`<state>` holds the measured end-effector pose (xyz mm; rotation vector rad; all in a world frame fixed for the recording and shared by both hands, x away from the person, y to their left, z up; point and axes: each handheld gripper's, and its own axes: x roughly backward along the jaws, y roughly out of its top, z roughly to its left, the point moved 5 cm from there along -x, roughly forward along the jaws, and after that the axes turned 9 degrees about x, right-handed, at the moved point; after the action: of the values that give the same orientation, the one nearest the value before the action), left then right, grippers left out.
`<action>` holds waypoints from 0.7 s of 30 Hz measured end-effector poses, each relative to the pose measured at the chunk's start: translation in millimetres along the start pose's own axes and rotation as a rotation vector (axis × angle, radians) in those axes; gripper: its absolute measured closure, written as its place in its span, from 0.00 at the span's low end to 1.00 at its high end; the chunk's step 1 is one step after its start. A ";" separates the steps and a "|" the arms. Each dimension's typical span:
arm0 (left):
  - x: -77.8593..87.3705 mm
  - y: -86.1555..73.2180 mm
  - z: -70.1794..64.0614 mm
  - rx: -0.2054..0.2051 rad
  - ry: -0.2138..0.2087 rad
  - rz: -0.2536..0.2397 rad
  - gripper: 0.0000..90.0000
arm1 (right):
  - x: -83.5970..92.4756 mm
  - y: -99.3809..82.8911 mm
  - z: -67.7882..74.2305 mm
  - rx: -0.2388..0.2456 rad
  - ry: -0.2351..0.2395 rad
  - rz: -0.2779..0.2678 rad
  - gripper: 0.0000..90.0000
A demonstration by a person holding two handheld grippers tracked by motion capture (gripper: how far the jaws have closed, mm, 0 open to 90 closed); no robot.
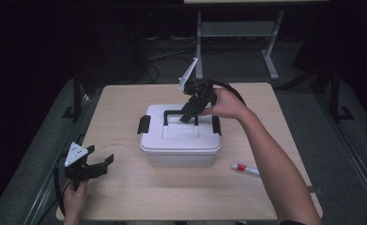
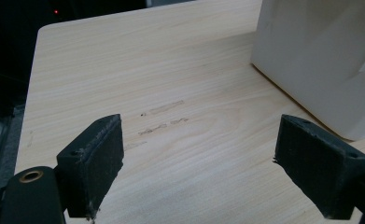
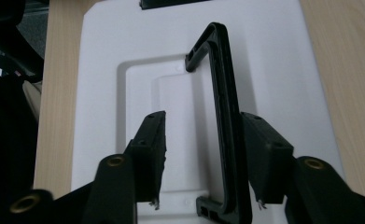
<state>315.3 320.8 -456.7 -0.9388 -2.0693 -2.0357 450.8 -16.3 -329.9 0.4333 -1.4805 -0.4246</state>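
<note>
Right gripper (image 1: 189, 114) straddles the black handle (image 3: 222, 116) of the white box (image 1: 180, 140) at table (image 1: 125, 197) centre, jaws half-closed, one pad seemingly touching, likely to lift. Left gripper (image 1: 101, 161) idles wide near the box.

box (image 2: 320, 60) cropped, tube (image 1: 245, 168) label unreadable
</note>
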 end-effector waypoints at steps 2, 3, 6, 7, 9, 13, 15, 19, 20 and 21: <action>0.0 0.1 -0.3 0.001 -0.001 -0.001 0.16 | -1.0 2.1 0.7 0.004 0.002 0.000 0.64; -0.1 0.1 -0.5 0.000 0.000 0.000 0.16 | -1.2 2.8 0.8 0.008 -0.001 0.001 0.66; -0.3 0.0 -1.1 -0.004 -0.001 0.003 0.16 | -1.8 4.0 1.8 0.015 -0.001 0.000 0.75; -0.5 0.0 -1.2 -0.004 -0.002 0.002 0.16 | -1.7 4.2 2.1 0.018 -0.003 0.001 0.78; -0.7 0.0 -1.3 -0.003 -0.002 0.002 0.16 | -1.8 4.7 2.6 0.027 0.001 -0.005 0.81; -0.6 0.0 -1.4 -0.004 -0.001 0.002 0.16 | -2.8 5.4 4.0 0.037 0.008 -0.002 0.89; -0.4 0.1 -1.1 -0.004 -0.001 0.002 0.16 | -2.3 5.4 4.4 0.042 0.010 -0.005 0.91; -0.3 0.0 -0.4 0.000 0.000 0.001 0.16 | -1.5 5.8 3.8 0.056 -0.005 0.002 0.92; -0.2 -0.1 -0.2 0.000 0.001 0.002 0.16 | -1.6 5.9 3.7 0.056 -0.007 0.002 0.93; -0.2 -0.3 0.1 -0.001 0.002 0.003 0.16 | -1.6 6.1 3.4 0.057 -0.006 0.001 0.93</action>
<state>315.4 320.9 -457.1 -0.9392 -2.0644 -2.0353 447.3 -10.3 -327.9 0.4769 -1.5013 -0.3837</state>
